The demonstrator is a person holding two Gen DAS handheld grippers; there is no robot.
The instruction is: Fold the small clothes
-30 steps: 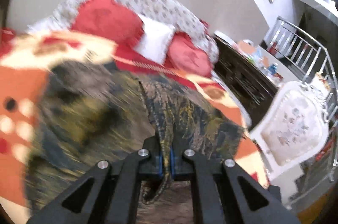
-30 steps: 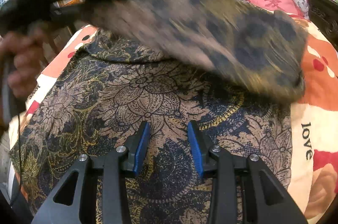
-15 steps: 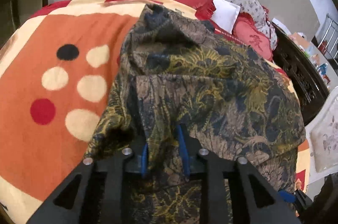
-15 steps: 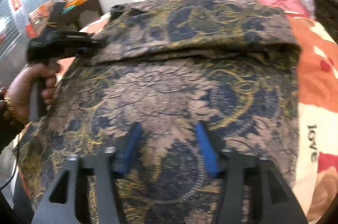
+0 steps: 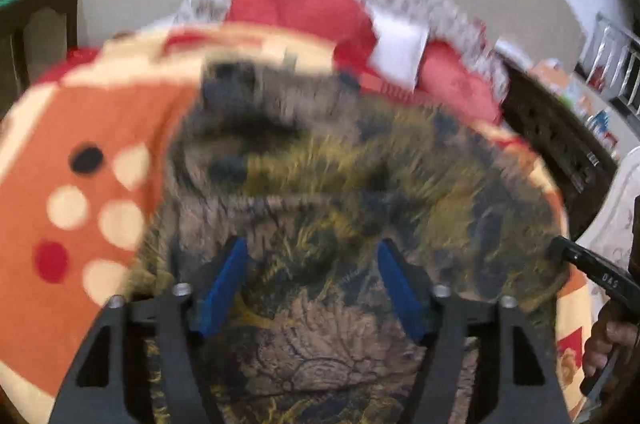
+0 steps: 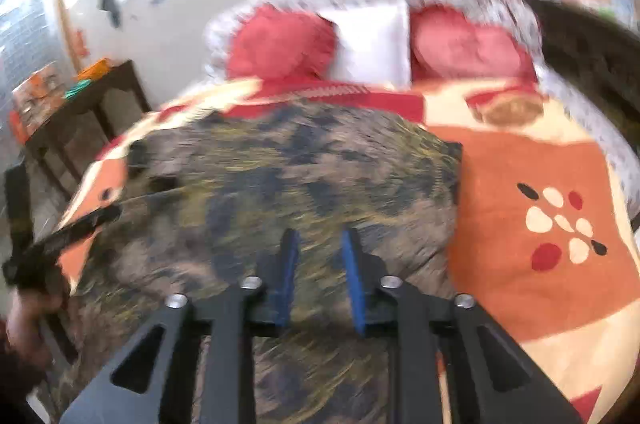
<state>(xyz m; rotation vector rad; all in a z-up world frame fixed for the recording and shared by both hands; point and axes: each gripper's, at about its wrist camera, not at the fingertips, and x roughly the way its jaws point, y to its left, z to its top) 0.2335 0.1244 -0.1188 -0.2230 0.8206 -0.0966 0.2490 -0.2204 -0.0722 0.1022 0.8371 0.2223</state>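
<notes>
The brown, navy and gold floral-print fabric garment [image 5: 360, 184] lies spread on the orange, cream and red spotted bed blanket [image 5: 80, 216], directly ahead of and beneath both claws. The left claw [image 5: 312, 288] has just been opening; its jaws stand wide, holding nothing. The right claw [image 6: 318, 280] has just been closing; its jaws stand narrow, gripping nothing.

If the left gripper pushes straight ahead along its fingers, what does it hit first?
Most likely the patterned cloth spread on the bed. The left gripper points down at it with jaws apart and nothing else in the line. The picture is blurred, so depth is uncertain.
</notes>
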